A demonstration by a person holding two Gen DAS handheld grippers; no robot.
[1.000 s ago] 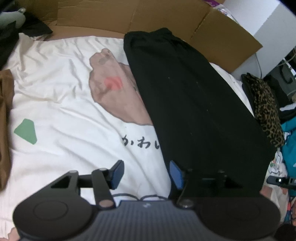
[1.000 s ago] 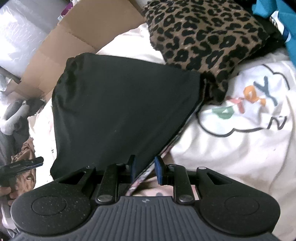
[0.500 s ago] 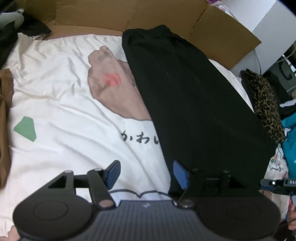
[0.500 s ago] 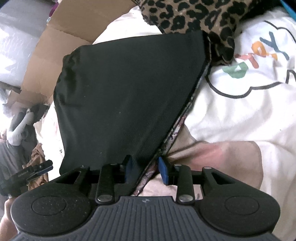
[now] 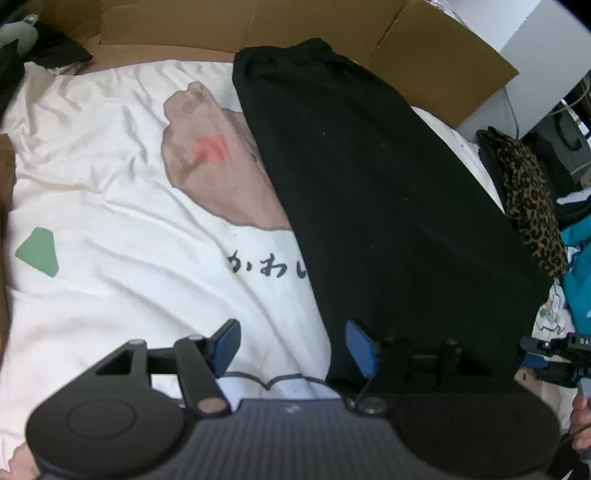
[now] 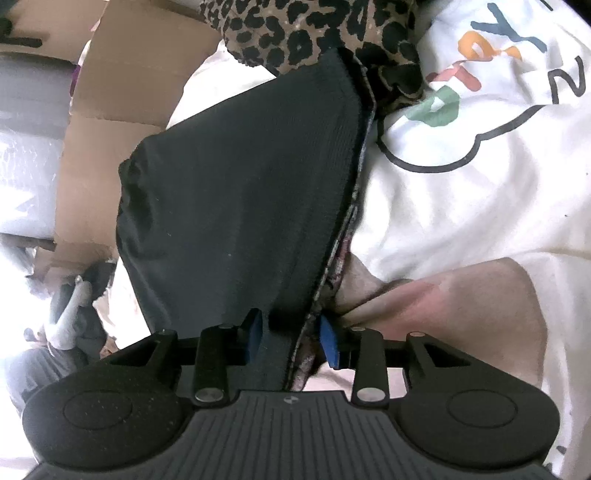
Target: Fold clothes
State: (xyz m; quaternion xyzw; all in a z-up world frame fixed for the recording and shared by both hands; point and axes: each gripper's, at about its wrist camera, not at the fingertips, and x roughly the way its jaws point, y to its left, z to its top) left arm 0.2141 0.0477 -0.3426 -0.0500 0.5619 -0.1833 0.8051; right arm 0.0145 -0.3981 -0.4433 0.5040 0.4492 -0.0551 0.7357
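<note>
Black garment [image 5: 388,206]: flat on white printed bedsheet [image 5: 110,206], cardboard [image 5: 424,55] behind. Left hand-held gripper [image 5: 291,347]: jaws wide, empty, beside garment corner. Right hand-held gripper [image 6: 291,336]: jaws part-way apart, garment edge between, grip uncertain. Leopard-print cloth [image 6: 314,33] beyond.

My left gripper [image 5: 291,347] hangs over the bed sheet [image 5: 110,177], its fingers [image 5: 360,347] astride the near left corner of the folded garment [image 5: 388,206]. My right gripper [image 6: 291,334] straddles that garment's near right edge. Cardboard [image 5: 436,48] lies behind; a patterned cloth [image 6: 314,33] touches the garment's far right corner.
</note>
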